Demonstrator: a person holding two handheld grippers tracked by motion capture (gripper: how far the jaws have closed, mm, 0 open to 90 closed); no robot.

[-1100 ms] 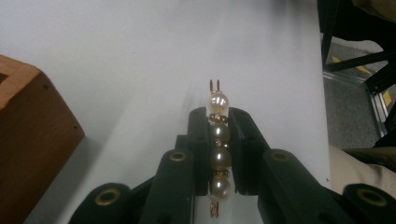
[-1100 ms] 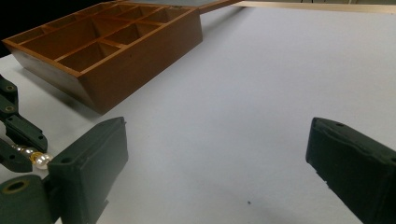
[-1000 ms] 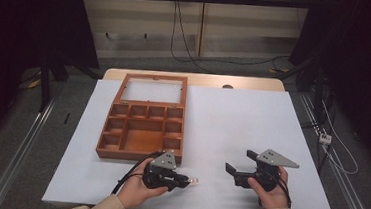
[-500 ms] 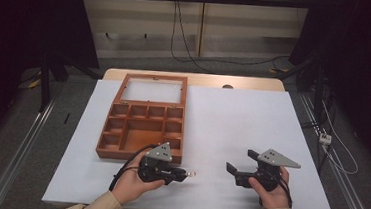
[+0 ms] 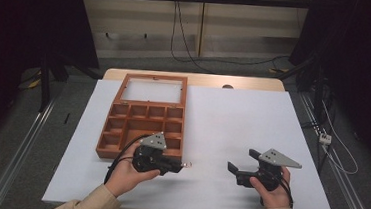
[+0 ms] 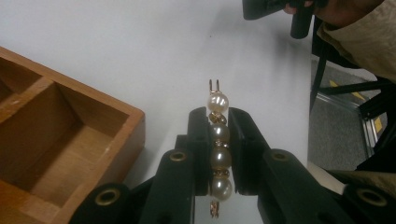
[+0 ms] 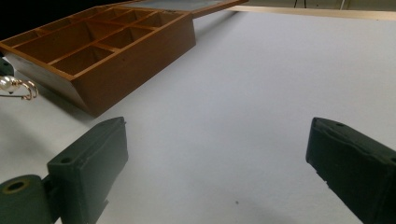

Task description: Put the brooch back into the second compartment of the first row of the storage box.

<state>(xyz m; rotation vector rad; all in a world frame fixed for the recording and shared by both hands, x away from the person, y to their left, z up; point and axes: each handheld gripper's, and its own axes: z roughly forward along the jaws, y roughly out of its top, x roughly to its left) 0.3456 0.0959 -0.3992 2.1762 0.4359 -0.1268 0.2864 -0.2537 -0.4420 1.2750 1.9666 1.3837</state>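
A pearl hair clip [image 6: 218, 140] with a gold wire frame is pinched between the black jaws of my left gripper [image 6: 217, 116], which is shut on it. In the high view the left gripper [image 5: 181, 166] hovers just right of the wooden compartment box [image 5: 144, 119], the clip's tip [image 5: 185, 164] poking out toward the right. The clip's pearl end [image 7: 11, 85] also appears at the left edge of the right gripper view. My right gripper [image 5: 239, 160] rests low near the table's front right, its jaws wide open with nothing between them.
The box has several empty compartments and a glass lid [image 5: 152, 90] lying open behind it. The white table top [image 5: 232, 123] spreads to the right of the box. Cables run along the floor behind the table [image 5: 188, 44].
My left hand has lifted the gripper with the clip and carried it away from the front edge, up beside the box's near right corner. The right hand has stayed put.
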